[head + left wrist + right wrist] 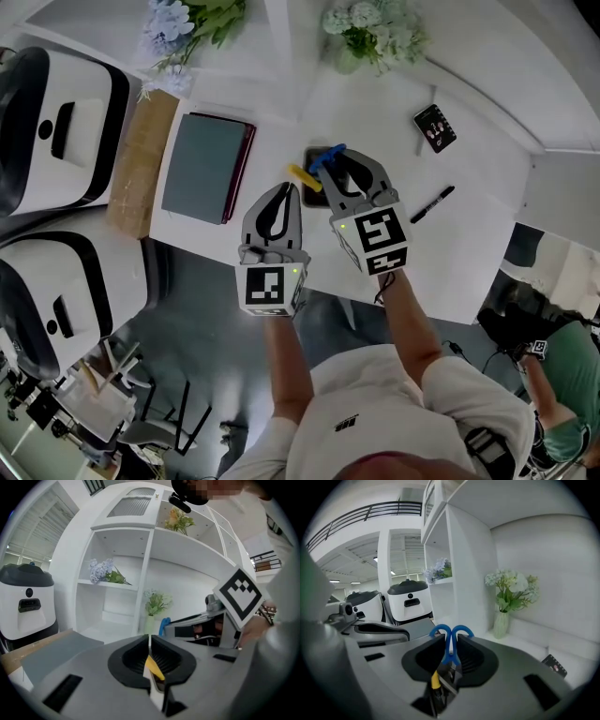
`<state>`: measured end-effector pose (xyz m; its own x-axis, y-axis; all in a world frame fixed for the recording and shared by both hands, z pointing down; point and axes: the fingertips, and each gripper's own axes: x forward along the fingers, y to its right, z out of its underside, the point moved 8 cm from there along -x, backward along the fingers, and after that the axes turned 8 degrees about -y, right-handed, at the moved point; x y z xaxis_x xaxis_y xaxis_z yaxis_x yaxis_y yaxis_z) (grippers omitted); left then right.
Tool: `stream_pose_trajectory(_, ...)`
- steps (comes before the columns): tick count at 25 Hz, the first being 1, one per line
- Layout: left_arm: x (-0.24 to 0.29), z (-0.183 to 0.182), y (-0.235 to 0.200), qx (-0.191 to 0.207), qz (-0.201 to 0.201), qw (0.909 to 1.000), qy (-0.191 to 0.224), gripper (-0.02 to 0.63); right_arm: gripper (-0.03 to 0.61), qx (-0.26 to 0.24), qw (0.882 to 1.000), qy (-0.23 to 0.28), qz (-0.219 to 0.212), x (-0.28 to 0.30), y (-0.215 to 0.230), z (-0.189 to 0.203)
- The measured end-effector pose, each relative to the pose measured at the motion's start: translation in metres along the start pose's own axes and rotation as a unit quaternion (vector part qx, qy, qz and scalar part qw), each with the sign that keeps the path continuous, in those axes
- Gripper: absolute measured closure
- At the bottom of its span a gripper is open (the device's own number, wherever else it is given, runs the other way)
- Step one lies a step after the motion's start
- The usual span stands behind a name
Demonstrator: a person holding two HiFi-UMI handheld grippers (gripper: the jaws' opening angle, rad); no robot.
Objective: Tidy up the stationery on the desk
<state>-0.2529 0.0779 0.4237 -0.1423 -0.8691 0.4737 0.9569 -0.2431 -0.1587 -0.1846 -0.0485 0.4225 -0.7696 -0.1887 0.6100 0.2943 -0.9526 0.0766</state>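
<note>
My right gripper (330,161) is shut on blue-handled scissors (325,159), held handles-forward over the white desk (469,244). In the right gripper view the two blue loops of the scissors (451,633) stick out past the jaws of that gripper (450,645). My left gripper (289,190) is just left of it, shut on a yellow and white stick-like item (305,178); in the left gripper view this item (153,667) is pinched between the closed jaws. A dark holder (313,153) lies mostly hidden behind both tips. A black marker (431,204) lies to the right.
A grey notebook (202,167) and a brown box (141,164) lie at the left, with white machines (56,131) beyond them. A small dark device (434,127) rests at the back right. Flower vases (375,33) stand on the shelves. The desk's front edge is below the grippers.
</note>
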Motion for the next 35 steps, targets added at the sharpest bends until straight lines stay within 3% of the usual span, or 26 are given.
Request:
stream_pose_trajectory(14, 0.01, 0.01, 0.006, 0.004, 0.008, 0.9999, -0.013, 0.614, 0.476, -0.017, 0.999, -0.039, -0.005, 0.031, -0.001, 0.021)
stream_pose_trajectory(21, 0.01, 0.003, 0.016, 0.015, 0.019, 0.9997, -0.006, 0.614, 0.476, -0.001, 1.0, -0.019, 0.001, 0.002, 0.002, 0.028)
stream_pose_trajectory(29, 0.024, -0.004, 0.05, 0.053, 0.074, 0.9958, -0.01, 0.614, 0.479, 0.054, 0.996, -0.015, 0.073, -0.045, 0.036, 0.058)
stream_pose_trajectory(35, 0.044, 0.003, 0.089, 0.077, 0.132, 0.988, -0.021, 0.614, 0.479, 0.115, 0.983, -0.037, 0.137, -0.077, 0.072, 0.106)
